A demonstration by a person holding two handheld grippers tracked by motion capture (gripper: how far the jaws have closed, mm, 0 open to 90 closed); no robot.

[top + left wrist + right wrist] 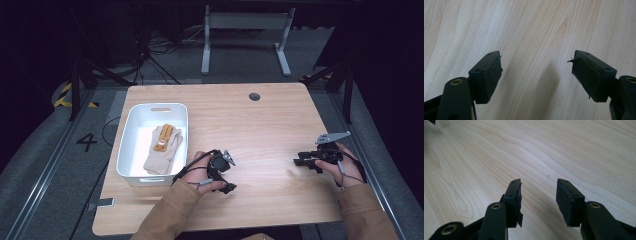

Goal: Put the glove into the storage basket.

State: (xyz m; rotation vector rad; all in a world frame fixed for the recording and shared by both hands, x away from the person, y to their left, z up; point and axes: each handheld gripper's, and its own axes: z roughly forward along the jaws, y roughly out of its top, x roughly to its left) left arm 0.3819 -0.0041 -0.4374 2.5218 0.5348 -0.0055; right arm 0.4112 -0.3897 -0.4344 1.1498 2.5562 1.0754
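Note:
A white bin (131, 131) stands at the table's left. A pair of beige knitted gloves (161, 155) with an orange-brown patch on top lies inside it. My left gripper (226, 175) hovers low over the wood just right of the bin's near corner. Its jaws stand open with only bare tabletop between them (536, 60). My right gripper (301, 161) is near the table's right edge and points left. It is open too, over bare wood grain (538, 182). A hand in a tan sleeve holds each gripper.
The light wooden table (260, 130) has a dark round cable hole (254, 96) near its far edge. A white desk frame (245, 30) and loose cables stand on the floor beyond it. Dark stands flank both sides.

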